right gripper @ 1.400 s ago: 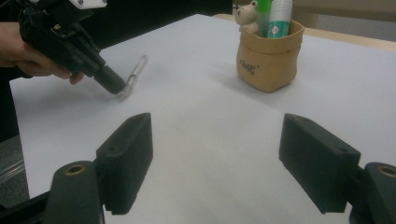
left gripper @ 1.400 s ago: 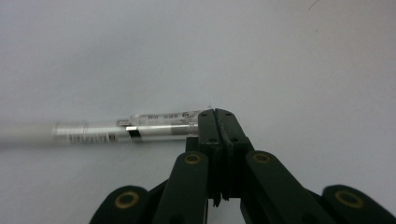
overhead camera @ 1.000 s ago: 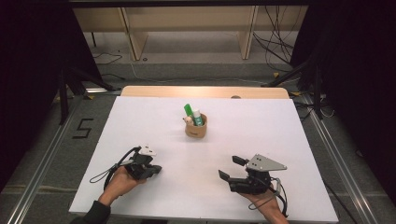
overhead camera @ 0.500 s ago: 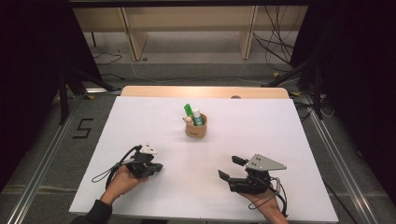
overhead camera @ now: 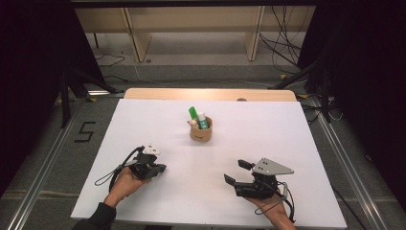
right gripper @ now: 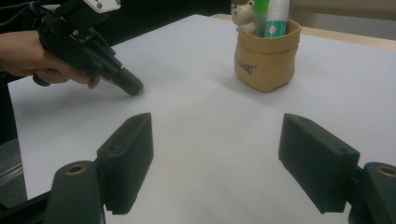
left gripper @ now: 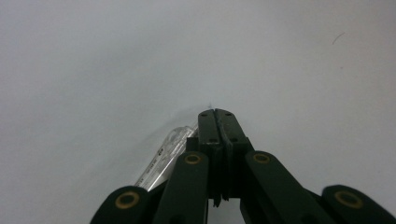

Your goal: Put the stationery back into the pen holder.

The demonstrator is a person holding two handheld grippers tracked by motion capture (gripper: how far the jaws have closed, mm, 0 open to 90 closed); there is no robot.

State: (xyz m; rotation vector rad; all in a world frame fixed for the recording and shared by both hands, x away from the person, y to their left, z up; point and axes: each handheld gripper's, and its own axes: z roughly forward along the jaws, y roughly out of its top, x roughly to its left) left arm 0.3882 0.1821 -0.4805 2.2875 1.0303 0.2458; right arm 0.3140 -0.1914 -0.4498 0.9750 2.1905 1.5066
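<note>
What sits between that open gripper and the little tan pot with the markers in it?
Nothing visible. In the right gripper view, bare white table runs from the right gripper, jaws wide apart, to the tan pot. The left gripper is off to one side.

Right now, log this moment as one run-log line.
left gripper: shut, tip on table | right gripper: open, empty | pouch: upright, holds pens, untouched

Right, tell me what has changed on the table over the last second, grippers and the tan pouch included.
Hardly anything. The left gripper, jaws shut, has edged very slightly toward the person while staying low on the white table. The right gripper stays where it was, jaws wide apart and empty. The tan fabric pouch with its green marker and small bear figure has not moved. Nothing was picked up or let go.
</note>
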